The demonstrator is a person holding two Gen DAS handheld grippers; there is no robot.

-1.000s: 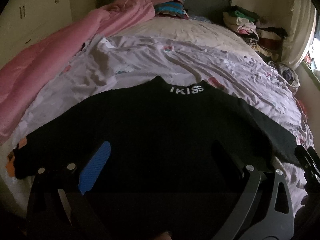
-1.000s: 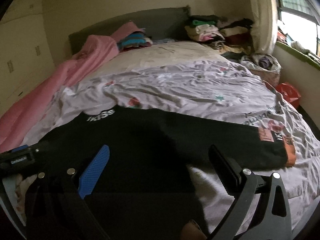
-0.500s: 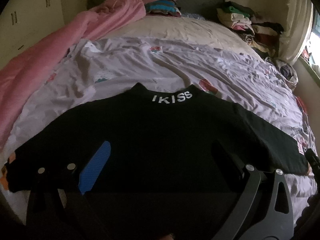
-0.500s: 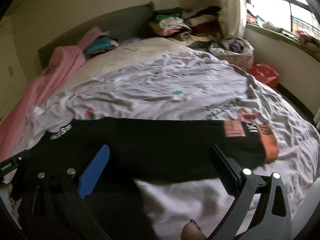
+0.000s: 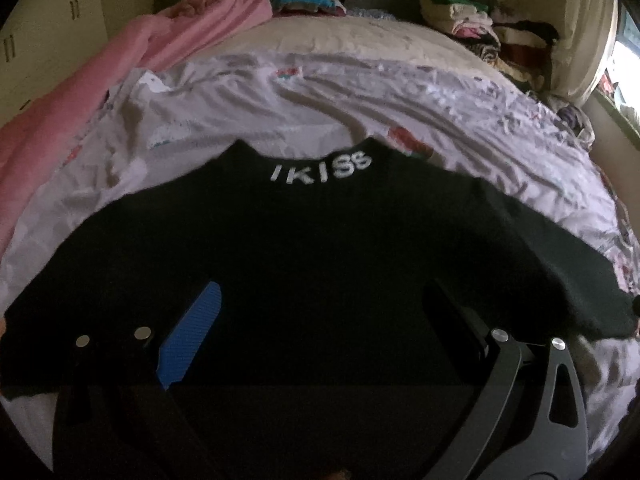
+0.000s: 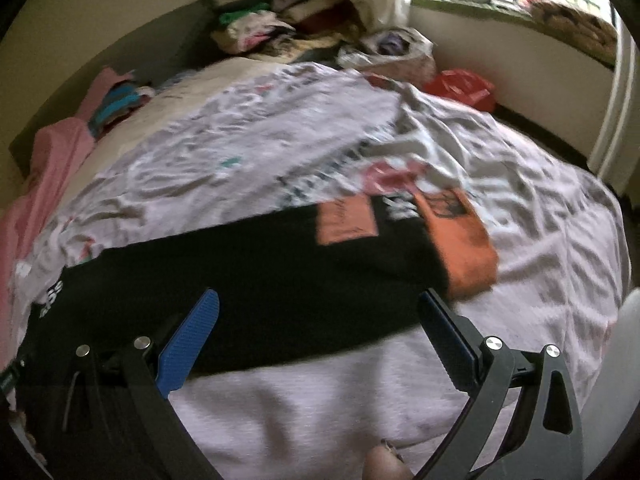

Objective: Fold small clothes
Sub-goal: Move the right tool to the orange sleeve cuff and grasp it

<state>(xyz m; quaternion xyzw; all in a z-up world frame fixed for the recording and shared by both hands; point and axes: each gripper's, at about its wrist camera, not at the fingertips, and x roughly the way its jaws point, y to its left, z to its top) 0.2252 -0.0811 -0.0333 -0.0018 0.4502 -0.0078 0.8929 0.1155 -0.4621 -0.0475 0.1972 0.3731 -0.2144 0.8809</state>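
Two grippers, left (image 5: 320,312) and right (image 6: 316,316), both spread wide, empty | black top (image 5: 304,264) flat at bed's (image 5: 360,92) near edge | orange cuff (image 6: 460,236) toward right edge

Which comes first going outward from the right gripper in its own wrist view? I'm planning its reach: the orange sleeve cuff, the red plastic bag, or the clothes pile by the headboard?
1. Orange sleeve cuff: nearest, just ahead and right of the right gripper, on the bedsheet.
2. Red plastic bag: farther, off the bed's right edge.
3. Clothes pile: farthest, at the headboard.
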